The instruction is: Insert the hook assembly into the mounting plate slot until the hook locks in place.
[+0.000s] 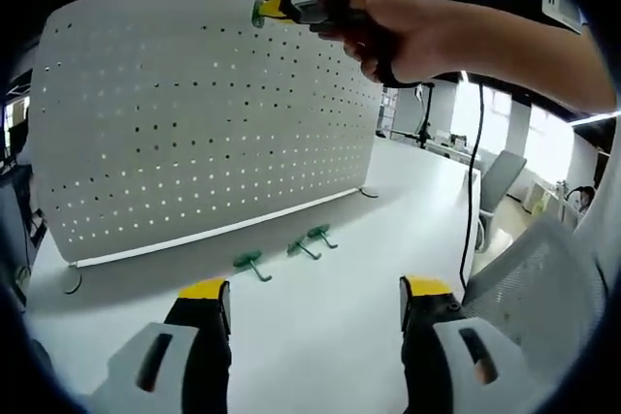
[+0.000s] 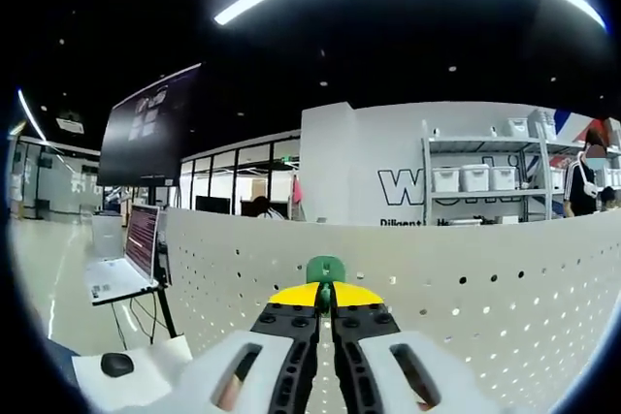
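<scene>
So, starting closest in: our left gripper (image 1: 315, 302) hangs low over the white tabletop (image 1: 340, 356) with its jaws spread wide and nothing between them. Just past them, toward 12 o'clock in the left gripper view, three spare green hooks (image 1: 286, 254) lie in a loose row on the tabletop, near the foot of the pegboard (image 1: 204, 113), which stands upright on little feet.

Farther out, up at about 1 o'clock in that same view, our right gripper (image 1: 262, 12) sits at the pegboard's top edge, a hand (image 1: 408, 31) wrapped round it. Its jaws are pressed together on a green hook (image 2: 325, 270), which pokes out just past the yellow tips, dead ahead at 12 o'clock in the right gripper view.

What it all hinges on, we reckon: the hook points straight off the jaws toward the perforated face, right by the top rows of holes. We can't tell if it's touching the board or already seated in a hole. The right hand is obviously the one doing the pushing; the left is well apart, down low.
</scene>
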The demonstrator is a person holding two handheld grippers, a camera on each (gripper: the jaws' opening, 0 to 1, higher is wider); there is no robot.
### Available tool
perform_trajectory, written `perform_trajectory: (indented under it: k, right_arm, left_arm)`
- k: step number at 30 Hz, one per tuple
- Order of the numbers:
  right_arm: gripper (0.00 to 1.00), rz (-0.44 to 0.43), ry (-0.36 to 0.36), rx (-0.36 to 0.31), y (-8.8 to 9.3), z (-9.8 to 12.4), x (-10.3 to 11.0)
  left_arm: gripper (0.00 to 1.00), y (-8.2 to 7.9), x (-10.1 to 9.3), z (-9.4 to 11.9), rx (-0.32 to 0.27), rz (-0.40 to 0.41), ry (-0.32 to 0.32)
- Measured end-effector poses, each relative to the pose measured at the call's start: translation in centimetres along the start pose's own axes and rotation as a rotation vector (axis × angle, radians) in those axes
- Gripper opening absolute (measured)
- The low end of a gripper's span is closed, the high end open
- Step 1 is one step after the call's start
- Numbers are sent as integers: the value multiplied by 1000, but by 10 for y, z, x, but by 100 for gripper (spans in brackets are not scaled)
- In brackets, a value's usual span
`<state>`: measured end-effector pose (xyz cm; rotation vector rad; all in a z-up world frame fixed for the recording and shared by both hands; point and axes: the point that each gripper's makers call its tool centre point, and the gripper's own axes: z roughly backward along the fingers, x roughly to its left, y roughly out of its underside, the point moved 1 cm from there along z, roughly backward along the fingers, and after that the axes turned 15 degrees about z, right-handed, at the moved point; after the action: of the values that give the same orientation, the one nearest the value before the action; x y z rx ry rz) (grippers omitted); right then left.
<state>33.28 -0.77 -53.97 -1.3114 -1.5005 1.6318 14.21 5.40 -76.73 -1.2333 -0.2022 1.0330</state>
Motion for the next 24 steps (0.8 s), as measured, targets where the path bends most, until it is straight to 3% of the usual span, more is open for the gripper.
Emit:
perform_trajectory:
  k: [24]
  right_arm:
    - [1,-8,-2,13,9,-18,3]
  left_arm:
    - [72,1,5,0,-2,55,-3]
